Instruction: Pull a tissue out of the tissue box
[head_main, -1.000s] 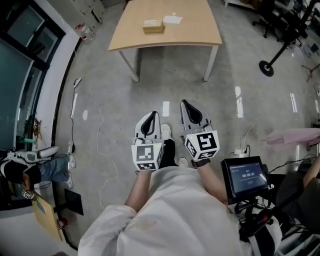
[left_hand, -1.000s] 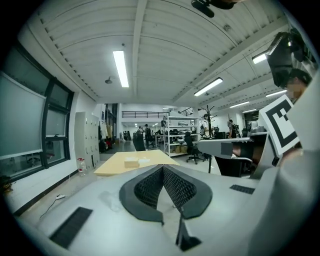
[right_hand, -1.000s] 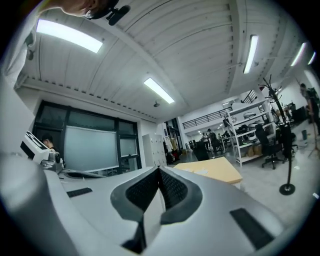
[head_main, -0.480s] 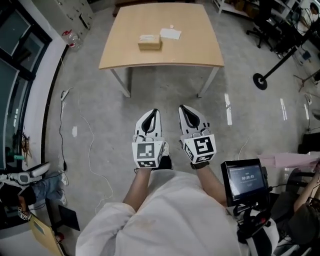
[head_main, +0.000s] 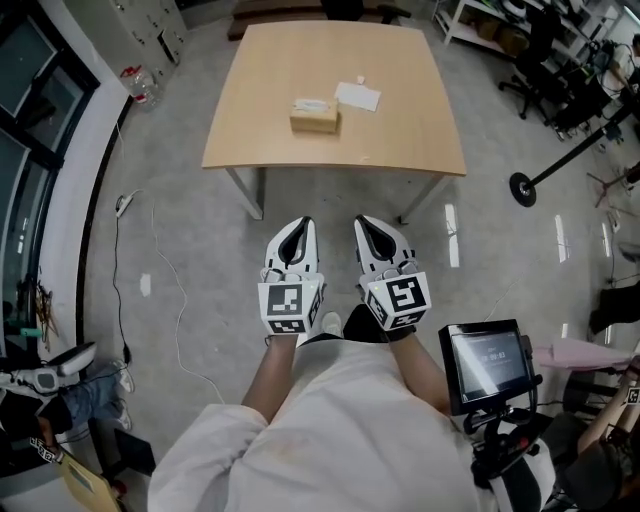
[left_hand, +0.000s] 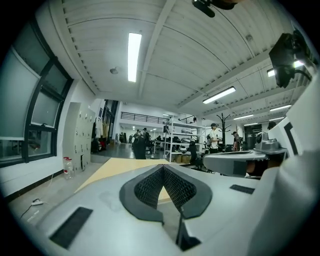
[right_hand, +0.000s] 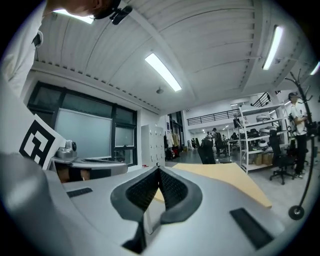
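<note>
A tan tissue box (head_main: 315, 116) with white tissue showing at its top stands on the wooden table (head_main: 250, 130) ahead of me. A loose white tissue (head_main: 358, 96) lies just right of it. My left gripper (head_main: 304, 222) and right gripper (head_main: 361, 221) are held side by side over the floor, short of the table's near edge. Both are shut with nothing between the jaws. In the left gripper view the shut pads (left_hand: 163, 168) point at the table top (left_hand: 120, 167); the right gripper view shows the same with its gripper (right_hand: 159, 171) and the table (right_hand: 225, 179). The box does not show in either gripper view.
Grey concrete floor lies between me and the table, with a white cable (head_main: 175, 290) trailing at the left. A monitor on a stand (head_main: 485, 363) is at my right hip. A round-based stand (head_main: 524, 186) and office chairs are to the right; windows run along the left.
The table and tissue box have come nearer and lower in the head view as I walk toward them. Both grippers stay shut and side by side.
</note>
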